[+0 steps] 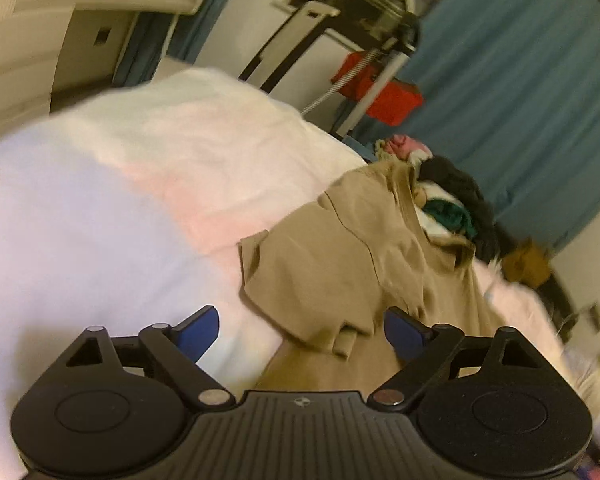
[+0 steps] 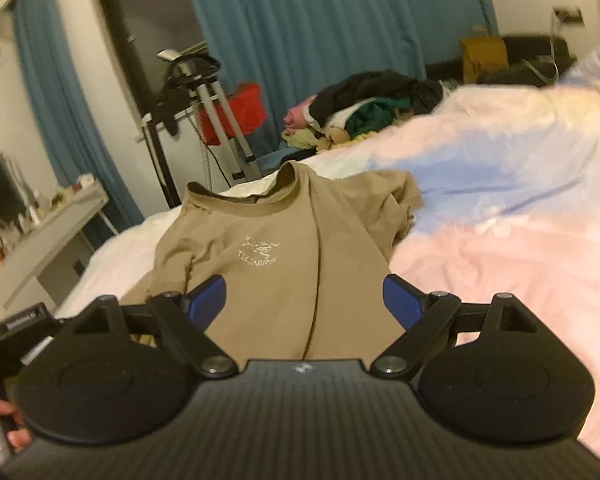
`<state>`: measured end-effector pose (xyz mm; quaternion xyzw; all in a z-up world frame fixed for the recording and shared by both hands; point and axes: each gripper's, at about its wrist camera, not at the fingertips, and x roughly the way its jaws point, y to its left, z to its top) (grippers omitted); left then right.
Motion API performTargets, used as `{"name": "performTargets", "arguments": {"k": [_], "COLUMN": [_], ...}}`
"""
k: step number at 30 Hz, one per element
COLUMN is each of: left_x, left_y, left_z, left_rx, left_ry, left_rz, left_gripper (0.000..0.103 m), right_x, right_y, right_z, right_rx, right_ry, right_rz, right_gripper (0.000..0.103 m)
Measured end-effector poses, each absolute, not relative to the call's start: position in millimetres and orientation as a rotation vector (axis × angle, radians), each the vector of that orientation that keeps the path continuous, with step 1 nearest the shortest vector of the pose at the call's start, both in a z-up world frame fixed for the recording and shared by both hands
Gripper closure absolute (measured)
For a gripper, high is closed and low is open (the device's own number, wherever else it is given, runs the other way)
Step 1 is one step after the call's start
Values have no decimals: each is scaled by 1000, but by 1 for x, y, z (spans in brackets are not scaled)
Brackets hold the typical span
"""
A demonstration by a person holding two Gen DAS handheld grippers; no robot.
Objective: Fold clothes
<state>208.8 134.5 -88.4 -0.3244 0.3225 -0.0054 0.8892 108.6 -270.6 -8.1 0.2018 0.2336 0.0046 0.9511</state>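
A tan T-shirt [image 2: 276,248] with a white chest logo lies spread on the bed, collar at the far end, one sleeve bunched at the right. In the left wrist view the same shirt [image 1: 340,252] lies rumpled, a sleeve with a small tab close to my fingers. My left gripper [image 1: 302,330] is open and empty, just above the shirt's near sleeve. My right gripper [image 2: 304,300] is open and empty, over the shirt's lower body.
The bed has a pale pink and blue duvet [image 2: 500,220]. A pile of mixed clothes [image 2: 364,112] sits at the bed's far edge. A stand with a red bag [image 2: 240,112] and teal curtains [image 2: 320,40] are behind. A shelf [image 2: 48,232] stands left.
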Motion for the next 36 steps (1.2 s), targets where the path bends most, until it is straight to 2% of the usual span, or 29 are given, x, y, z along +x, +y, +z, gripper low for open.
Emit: {"name": "performTargets", "arguments": {"k": [3,7,10,12,14,17,19,21,30,33,36], "left_x": [227,253,272,285,295,302,306,310,405,444,476], "left_y": [152,177,192,193,187,181,186,196,200,187,173], "left_z": [-98,-111,-118,-125,-127,-123,-119,-114,-4,1,-18], "left_rx": [-764,-861,-949,-969,-899,-756,-734,-738,-341,-184,-110], "left_ry": [669,645,625,664,730,776,787,797,601,630,662], "left_rz": [5,31,7,-25,-30,-27,-42,-49,162,244,315], "left_gripper": [21,35,40,41,47,63,91,96,97,97,97], "right_x": [117,125,133,140,149,158,162,165,176,182,187], "right_y": [-282,-289,-287,-284,-283,-283,-282,-283,-274,-264,-259], "right_z": [-17,-24,-29,-35,-41,-51,-56,-61,-61,-58,-60], "right_rx": [487,537,535,532,533,550,567,583,542,447,390], "right_ry": [512,533,547,565,590,630,652,673,672,644,639], "right_rz": [-11,0,10,18,26,38,40,39,35,32,33], "right_gripper": [16,16,16,16,16,16,16,16,16,16,16]}}
